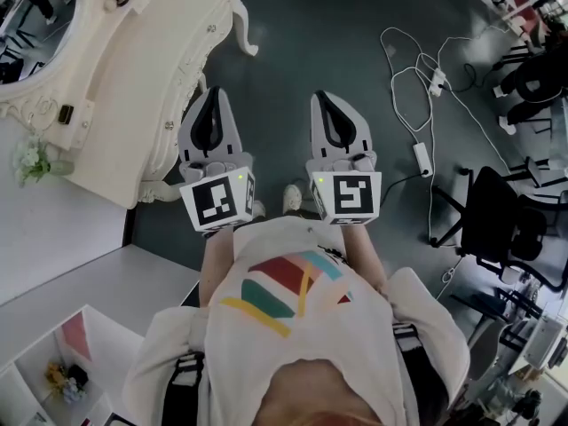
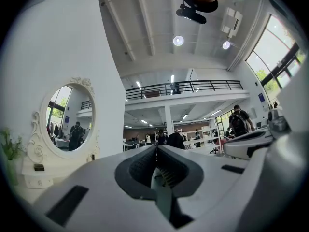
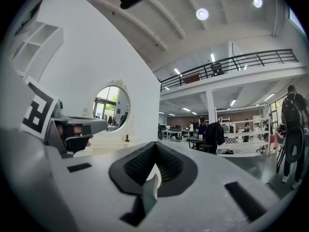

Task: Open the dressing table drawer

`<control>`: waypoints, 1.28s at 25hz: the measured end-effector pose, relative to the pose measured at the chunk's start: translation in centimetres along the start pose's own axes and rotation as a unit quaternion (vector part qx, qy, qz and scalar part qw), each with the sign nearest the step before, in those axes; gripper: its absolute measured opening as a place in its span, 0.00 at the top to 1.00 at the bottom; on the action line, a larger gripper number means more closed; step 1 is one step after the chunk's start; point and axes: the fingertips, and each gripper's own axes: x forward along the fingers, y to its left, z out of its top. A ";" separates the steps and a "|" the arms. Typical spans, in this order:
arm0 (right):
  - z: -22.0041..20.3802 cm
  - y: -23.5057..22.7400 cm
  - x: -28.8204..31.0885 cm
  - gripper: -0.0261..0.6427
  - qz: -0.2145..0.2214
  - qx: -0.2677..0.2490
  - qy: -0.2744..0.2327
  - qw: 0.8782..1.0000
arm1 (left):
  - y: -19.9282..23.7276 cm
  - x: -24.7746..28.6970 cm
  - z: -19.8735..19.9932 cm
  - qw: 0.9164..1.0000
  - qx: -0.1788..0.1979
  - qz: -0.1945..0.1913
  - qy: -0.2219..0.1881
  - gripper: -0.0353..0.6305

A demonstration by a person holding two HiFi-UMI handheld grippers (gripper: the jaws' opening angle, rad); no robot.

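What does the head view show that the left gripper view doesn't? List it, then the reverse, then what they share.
Only the head view: the floor with white cables, a black chair, and the marker cubes on the grippers.
Only the left gripper view: ceiling lights, a balcony railing, and people in the hall.
Both: the dressing table, the left gripper with jaws together, and the right gripper beside it.

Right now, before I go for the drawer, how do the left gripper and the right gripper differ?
The left gripper sits right beside the dressing table; the right gripper is farther out over the floor. The left gripper's marker cube bears a different black pattern from the right gripper's marker cube. Shared: both jaws shut on nothing, both pointing forward, neither touching the table.
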 end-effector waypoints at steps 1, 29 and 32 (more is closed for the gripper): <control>-0.1 -0.6 0.0 0.96 -0.004 -0.004 -0.002 1.000 | -0.3 0.3 -0.1 1.000 0.003 0.001 -0.001 0.94; -0.6 -5.5 5.1 0.96 0.044 -0.035 -0.032 0.998 | 0.8 7.7 0.3 0.996 0.048 0.051 -0.054 0.94; 0.2 -5.3 7.0 0.96 0.056 -0.049 -0.035 0.997 | 1.2 9.7 0.6 0.995 0.047 0.049 -0.067 0.94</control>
